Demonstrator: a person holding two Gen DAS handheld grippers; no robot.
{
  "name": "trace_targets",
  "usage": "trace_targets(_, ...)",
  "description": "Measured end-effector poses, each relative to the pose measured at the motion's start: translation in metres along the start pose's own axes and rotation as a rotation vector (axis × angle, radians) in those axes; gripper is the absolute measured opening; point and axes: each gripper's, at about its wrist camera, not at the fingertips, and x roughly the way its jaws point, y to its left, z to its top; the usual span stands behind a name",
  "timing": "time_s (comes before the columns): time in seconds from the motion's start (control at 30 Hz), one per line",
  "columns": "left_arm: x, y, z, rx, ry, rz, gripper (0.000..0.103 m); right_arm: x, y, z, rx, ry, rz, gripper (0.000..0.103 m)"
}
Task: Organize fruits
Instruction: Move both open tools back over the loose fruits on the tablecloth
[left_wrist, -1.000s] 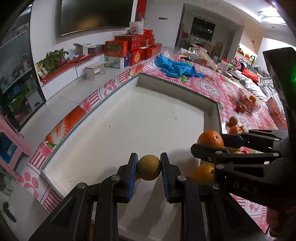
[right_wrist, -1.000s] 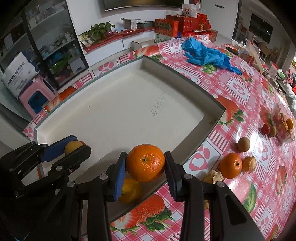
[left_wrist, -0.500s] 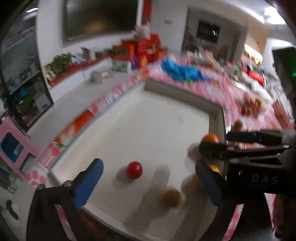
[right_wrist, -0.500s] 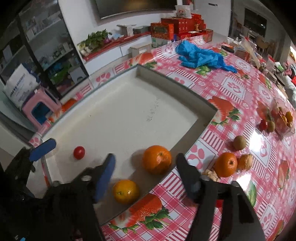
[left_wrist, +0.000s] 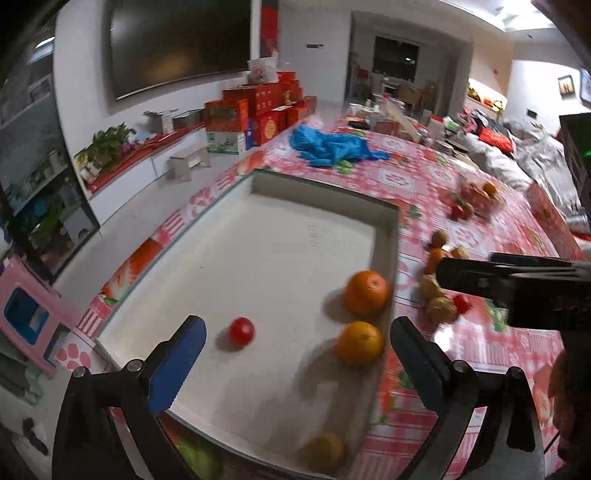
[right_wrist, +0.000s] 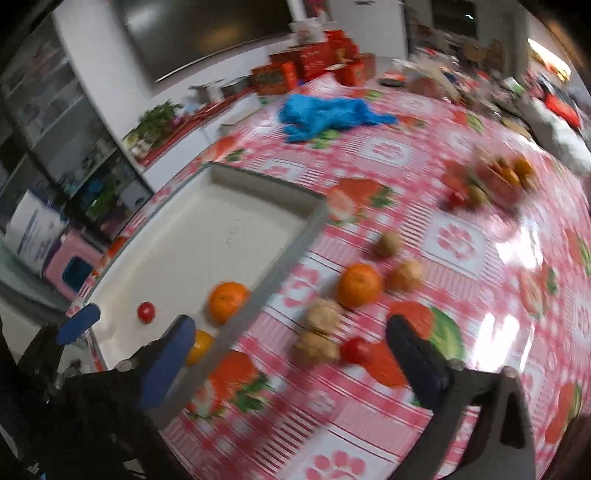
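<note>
fruit left on the red checked tablecloth (right_wrist: 461, 314), the round orange (right_wrist: 359, 284) nearest, lies just ahead of the empty, wide-open right gripper (right_wrist: 288, 354), whose jaws have just been opening.

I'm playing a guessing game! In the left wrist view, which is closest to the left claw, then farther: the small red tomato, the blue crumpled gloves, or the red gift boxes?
1. Small red tomato, inside tray, nearest.
2. Blue crumpled gloves, on tablecloth beyond tray.
3. Red gift boxes, stacked by wall.

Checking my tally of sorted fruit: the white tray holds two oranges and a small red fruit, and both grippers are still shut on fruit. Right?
Not quite. The tray does hold two oranges and the red fruit, but both grippers are open and empty: the left gripper in the left wrist view, the right gripper in the right wrist view, its jaws having just opened.
</note>
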Motion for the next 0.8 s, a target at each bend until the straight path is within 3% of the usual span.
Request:
trace_targets(0.53, -0.006, -0.1, -0.027, 0.177, 0.073, -0.126, 0.1, -0.02, -0.123, -0.072, 0.194, 0.024, -0.225, 0.103)
trace_targets(0.8, 0.014, -0.136, -0.045, 0.201, 0.106, -0.127, 0.1, -0.024, -0.141, -0.099, 0.191, 0.004, -0.351, 0.103)
